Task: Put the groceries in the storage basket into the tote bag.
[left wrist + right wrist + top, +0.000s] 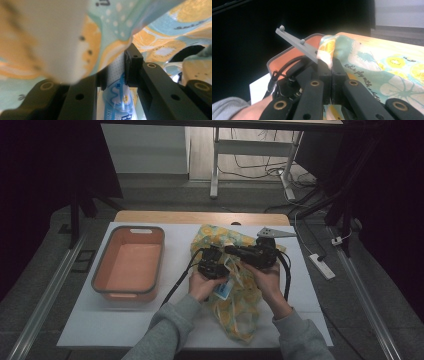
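A yellow and teal fruit-print bag [235, 312] lies on the white table [100, 325], with both hands working at its mouth. My left gripper [216, 265] is shut on a blue and white packet [225, 290]. In the left gripper view the packet [117, 95] sits pinched between the pads of my left gripper [116, 72], with bag cloth [160, 45] all around it. My right gripper [250, 254] points left and is shut on the bag's edge. In the right gripper view the jaws of my right gripper [331, 67] pinch a fold of the bag [372, 65].
An orange tub [129, 262] with a grey rim stands at the table's left, and it also appears in the right gripper view [287, 56]. Black cables trail from both grippers. A power strip [322, 266] lies on the floor to the right.
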`<state>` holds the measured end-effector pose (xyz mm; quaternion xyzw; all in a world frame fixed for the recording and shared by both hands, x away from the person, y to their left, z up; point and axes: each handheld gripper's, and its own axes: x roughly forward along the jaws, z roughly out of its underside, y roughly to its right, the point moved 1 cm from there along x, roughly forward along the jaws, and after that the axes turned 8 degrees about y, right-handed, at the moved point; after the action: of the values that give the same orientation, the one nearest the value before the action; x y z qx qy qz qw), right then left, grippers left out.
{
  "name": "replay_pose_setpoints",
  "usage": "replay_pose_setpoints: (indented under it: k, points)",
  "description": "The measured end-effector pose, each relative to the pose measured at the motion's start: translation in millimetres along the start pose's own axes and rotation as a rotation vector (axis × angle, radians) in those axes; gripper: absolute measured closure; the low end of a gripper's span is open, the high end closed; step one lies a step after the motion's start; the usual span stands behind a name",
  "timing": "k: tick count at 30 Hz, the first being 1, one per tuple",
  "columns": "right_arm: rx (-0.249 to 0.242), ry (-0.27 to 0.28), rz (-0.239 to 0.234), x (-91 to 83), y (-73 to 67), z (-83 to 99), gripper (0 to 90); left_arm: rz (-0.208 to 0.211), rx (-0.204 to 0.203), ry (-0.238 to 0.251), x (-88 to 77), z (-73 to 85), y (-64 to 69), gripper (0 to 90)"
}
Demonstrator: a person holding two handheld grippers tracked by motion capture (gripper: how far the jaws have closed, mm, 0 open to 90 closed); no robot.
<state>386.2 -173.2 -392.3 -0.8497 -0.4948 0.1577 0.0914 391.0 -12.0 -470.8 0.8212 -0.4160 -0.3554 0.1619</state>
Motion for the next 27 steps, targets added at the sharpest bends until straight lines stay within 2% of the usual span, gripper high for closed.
replay_pose_setpoints:
  k: [1, 2, 4, 6, 7, 8, 9, 10, 12, 13, 14, 15, 16, 17, 18, 22, 23, 24, 27]
  points:
    - [0.003, 0.000, 0.004, -0.5, 1.7, 0.2, 88.4, 0.000, 0.000, 0.000, 0.0, 0.0, 0.0, 74.7]
    - [0.006, -0.002, 0.007, -0.9, 3.3, 0.5, 88.3, -0.020, -0.005, -0.001, 6.2, 1.8, -1.8, 74.7]
    - [0.016, -0.005, 0.018, -0.8, 8.0, 2.1, 88.4, -0.036, -0.002, -0.003, 11.9, 5.0, -4.2, 74.4]
    - [0.023, -0.013, 0.026, -0.2, 11.3, 3.6, 88.4, -0.038, -0.005, -0.002, 14.1, 6.9, -5.4, 73.0]
    - [0.027, -0.014, 0.025, 0.2, 12.6, 4.2, 88.4, -0.020, -0.008, 0.012, 14.0, 8.0, -6.8, 71.2]
    - [0.028, -0.016, 0.027, 0.5, 13.3, 4.7, 88.4, 0.023, -0.007, 0.041, 8.7, 7.4, -5.8, 65.4]
    - [0.027, -0.020, 0.032, 0.7, 14.3, 5.2, 88.4, 0.033, 0.023, 0.045, 4.1, 6.9, -2.8, 57.8]
    - [0.027, -0.020, 0.032, 0.7, 14.3, 5.2, 88.4, 0.033, 0.023, 0.045, 4.1, 6.9, -2.8, 54.6]
    - [0.030, -0.018, 0.041, -0.3, 16.3, 5.6, 88.4, 0.037, 0.086, 0.040, -6.1, 6.6, 3.0, 50.9]
    - [0.028, -0.018, 0.042, -1.0, 17.1, 5.4, 88.4, 0.035, 0.128, 0.032, -16.9, 8.4, 6.8, 49.5]
    - [0.028, -0.018, 0.042, -1.0, 17.1, 5.4, 88.4, 0.035, 0.128, 0.032, -16.9, 8.4, 6.8, 48.8]
    - [0.031, -0.017, 0.043, -2.5, 17.5, 4.9, 88.3, 0.019, 0.173, 0.039, -33.8, 11.8, 7.6, 48.5]
    - [0.030, -0.017, 0.044, -3.1, 17.8, 4.7, 88.3, 0.019, 0.173, 0.039, -33.8, 11.8, 7.6, 47.8]
    - [0.033, -0.020, 0.042, -3.3, 18.3, 4.7, 88.3, -0.004, 0.211, 0.029, -49.6, 15.6, 5.0, 46.3]
    - [0.030, -0.025, 0.040, -3.3, 18.9, 4.9, 88.3, -0.020, 0.229, 0.028, -57.7, 18.0, 2.7, 46.0]
    - [0.016, -0.071, 0.039, -1.0, 20.5, 8.7, 87.8, -0.072, 0.270, -0.020, -84.1, 26.8, -9.2, 43.1]
    - [0.014, -0.078, 0.043, -0.4, 20.9, 10.2, 87.7, -0.072, 0.270, -0.020, -84.1, 26.8, -9.2, 42.2]
    - [0.014, -0.086, 0.044, 0.2, 21.3, 11.8, 87.5, -0.095, 0.292, -0.040, -93.7, 32.4, -13.9, 41.3]
    - [0.012, -0.117, 0.048, 0.3, 23.1, 17.2, 85.6, -0.100, 0.298, -0.051, -100.2, 37.8, -17.1, 40.3]
